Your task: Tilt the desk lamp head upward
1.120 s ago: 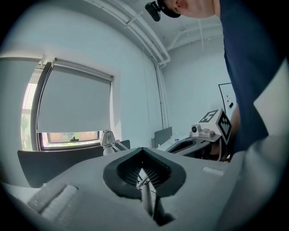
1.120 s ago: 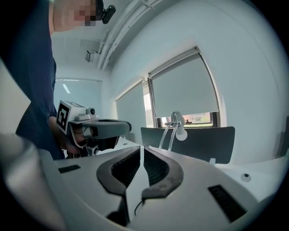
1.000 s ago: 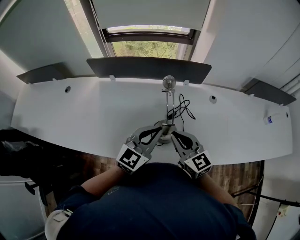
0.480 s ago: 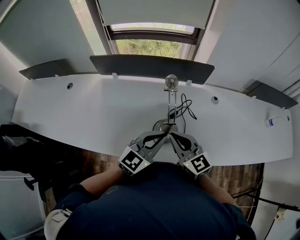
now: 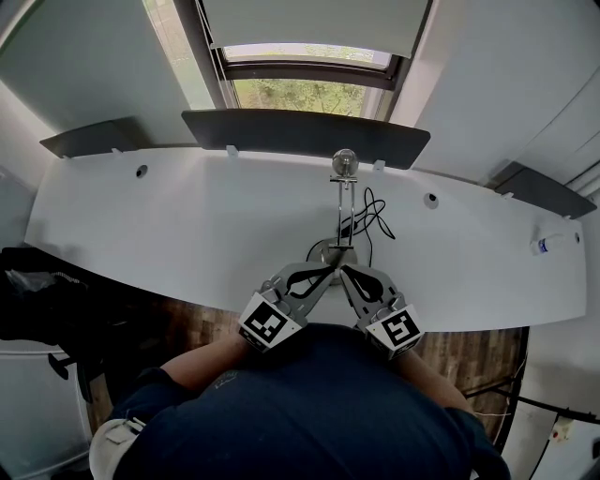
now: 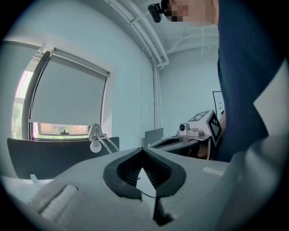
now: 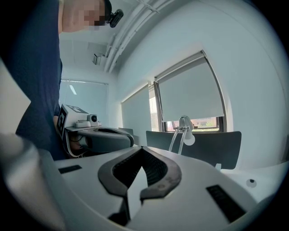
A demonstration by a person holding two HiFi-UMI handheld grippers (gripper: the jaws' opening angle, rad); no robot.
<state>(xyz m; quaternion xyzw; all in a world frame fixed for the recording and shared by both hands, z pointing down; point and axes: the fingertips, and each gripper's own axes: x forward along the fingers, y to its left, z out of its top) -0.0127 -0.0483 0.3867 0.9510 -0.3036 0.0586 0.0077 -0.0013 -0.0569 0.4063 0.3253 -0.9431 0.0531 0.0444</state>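
1. The lamp [image 5: 341, 202] is standing at mid-width on the desk [image 5: 187, 225], near its front edge. Its round base is sitting just beyond both gripper tips, and its head is reaching toward the window [image 5: 300, 94].
2. The head view is looking down on the lamp, so its arm is appearing short. Only the gripper views are showing it side-on, with the bulb [image 6: 95, 145] hanging below the head on thin paired rods.
3. The left gripper [image 5: 330, 271] is keeping its jaws pressed together on nothing, and the lamp is standing well beyond them in its own view.
4. The right gripper [image 5: 343, 269] is likewise holding its jaws closed and empty. From above, the two tips are meeting over the base's near edge, and whether they are touching it cannot be told.
5. Each gripper view is also catching the other gripper and its marker cube [image 6: 212, 124], side by side.
6. Counting: one lamp, one bulb, two grippers, two cubes, one black cable [image 5: 370, 217] looping beside the base, two holes [image 5: 142, 172] in the desk, and three dark panels [image 5: 305, 136] along its far edge.
7. The desk is showing white and curved, over a wooden floor [image 5: 187, 323]. A blind [image 5: 309, 23] is covering most of the window, greenery is showing below it, and pale walls are flanking it.
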